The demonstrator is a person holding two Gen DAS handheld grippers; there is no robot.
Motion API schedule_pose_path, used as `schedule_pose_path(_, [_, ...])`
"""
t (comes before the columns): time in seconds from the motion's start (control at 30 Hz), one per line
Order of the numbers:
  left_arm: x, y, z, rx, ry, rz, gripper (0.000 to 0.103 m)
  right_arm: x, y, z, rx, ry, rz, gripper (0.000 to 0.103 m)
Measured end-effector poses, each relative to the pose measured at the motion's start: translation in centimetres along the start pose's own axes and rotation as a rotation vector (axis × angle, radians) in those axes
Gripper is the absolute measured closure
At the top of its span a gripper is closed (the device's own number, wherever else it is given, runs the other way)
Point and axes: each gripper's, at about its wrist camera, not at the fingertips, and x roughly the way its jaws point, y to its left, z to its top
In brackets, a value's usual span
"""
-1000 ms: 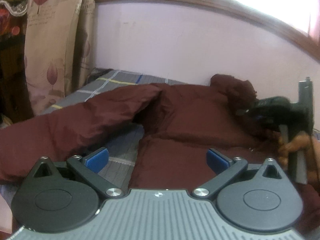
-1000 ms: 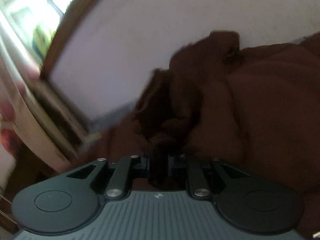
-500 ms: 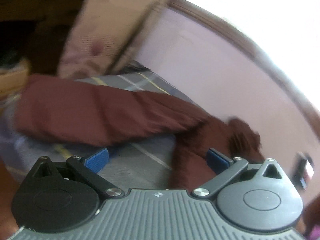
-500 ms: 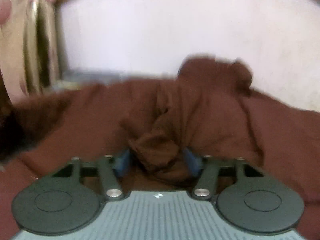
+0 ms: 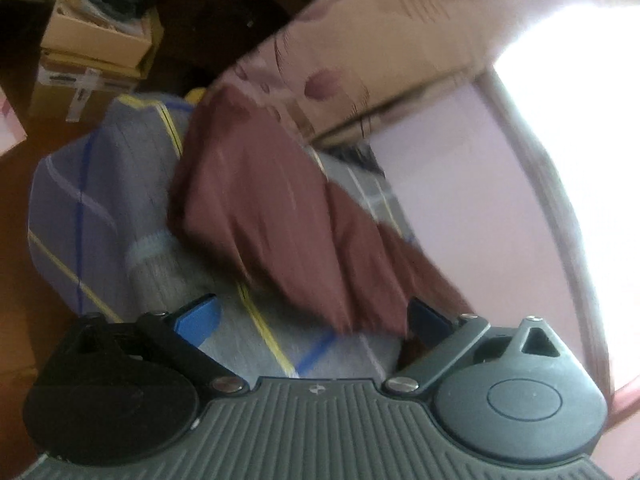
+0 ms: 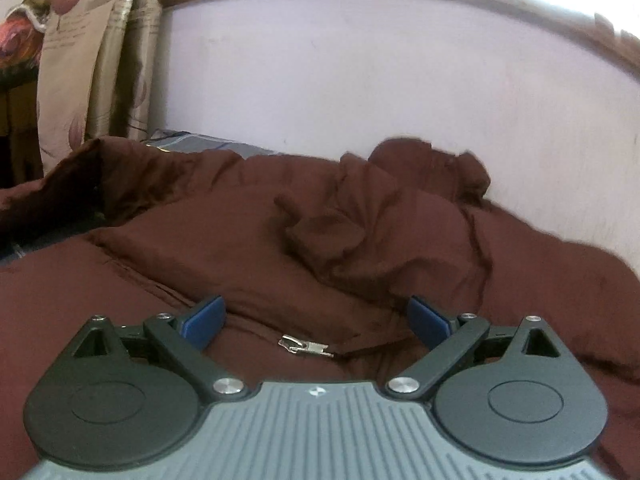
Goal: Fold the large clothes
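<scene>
I see cardboard boxes (image 5: 96, 40), contents blurred. The maroon jacket (image 6: 320, 240) sprawls rumpled across the bed (image 5: 100, 184). My left gripper (image 5: 312, 320) and right gripper (image 6: 316, 320) are both released.

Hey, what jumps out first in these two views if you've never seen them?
A big maroon jacket fills the right wrist view, its silver zipper pull lying between the open right gripper fingers. In the left view, a sleeve lies on the gray striped bedsheet, ahead of the open left gripper.

A grey plaid bedsheet (image 5: 100, 208) covered the bed, cardboard boxes (image 5: 92, 56) stood far left, and a floral curtain (image 6: 84, 64) hung beside the lilac wall (image 6: 360, 80).
</scene>
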Motion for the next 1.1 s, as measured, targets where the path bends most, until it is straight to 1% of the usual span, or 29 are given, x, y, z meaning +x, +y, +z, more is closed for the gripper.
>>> schedule_pose_path(0.03, [0.3,0.2,0.5,-0.004,-0.006,-0.004,0.006,0.2,-0.1,-0.1,0.015,0.006,0.001,0.002])
schedule_pose_path(0.1, [1.2,0.5,1.3,-0.025,-0.004,-0.009,0.013,0.5,-0.2,-0.2,0.033,0.012,0.002,0.001])
schedule_pose_path(0.13, [1.6,0.6,1.6,-0.034,-0.007,-0.001,0.022,0.6,-0.3,-0.3,0.036,0.011,0.003,0.001])
schedule_pose_path(0.17, [1.9,0.8,2.0,-0.044,-0.008,0.005,0.037,0.6,-0.3,-0.3,0.039,0.009,0.004,0.001])
schedule_pose_path(0.2, [2.3,1.1,2.2,-0.063,-0.008,0.010,0.046,0.6,-0.2,-0.4,0.041,0.008,0.003,0.001])
schedule_pose_path(0.23, [2.7,1.2,2.5,-0.081,0.000,0.021,0.070,0.6,-0.2,-0.5,0.045,0.008,0.002,0.001])
schedule_pose_path(0.27, [3.2,1.1,2.7,-0.072,0.011,0.040,0.083,0.6,-0.2,-0.5,0.048,0.010,0.002,0.000])
schedule_pose_path(0.3, [3.6,0.9,2.9,-0.045,0.014,0.059,0.083,0.6,-0.2,-0.5,0.052,0.013,0.002,0.000])
schedule_pose_path(0.37, [3.6,0.2,2.9,0.004,-0.015,0.084,0.087,0.9,-0.4,-0.5,0.068,0.028,0.014,0.000])
schedule_pose_path(0.43, [3.3,-1.2,2.9,0.060,-0.055,0.101,0.088,1.2,-0.9,-0.5,0.102,0.044,0.036,0.000])
schedule_pose_path(0.5, [2.8,-3.1,3.0,0.130,-0.100,0.100,0.089,1.3,-1.6,-0.6,0.139,0.046,0.057,0.000])
schedule_pose_path(0.57, [2.5,-5.4,3.1,0.184,-0.130,0.086,0.089,1.0,-2.0,-0.7,0.168,0.029,0.054,0.000])
schedule_pose_path(0.67, [2.1,-9.5,3.6,0.239,-0.163,0.039,0.089,0.3,-2.9,-1.0,0.229,-0.002,0.032,0.000])
schedule_pose_path(0.73, [2.0,-12.5,3.7,0.277,-0.180,0.009,0.089,-0.2,-4.0,-1.3,0.296,-0.022,0.028,0.000])
schedule_pose_path(0.8, [1.8,-15.9,3.6,0.314,-0.193,-0.038,0.089,-0.8,-5.2,-1.6,0.384,-0.029,0.041,0.000])
schedule_pose_path(0.87, [1.8,-19.3,3.1,0.360,-0.206,-0.078,0.089,-1.5,-6.5,-1.9,0.464,-0.038,0.074,0.000])
schedule_pose_path(0.97, [1.9,-24.3,1.4,0.430,-0.216,-0.144,0.089,-3.1,-8.4,-2.4,0.542,-0.047,0.070,0.000])
schedule_pose_path(1.1, [2.8,-30.8,-2.1,0.521,-0.187,-0.241,0.089,-5.2,-11.6,-3.4,0.643,-0.052,0.069,0.000])
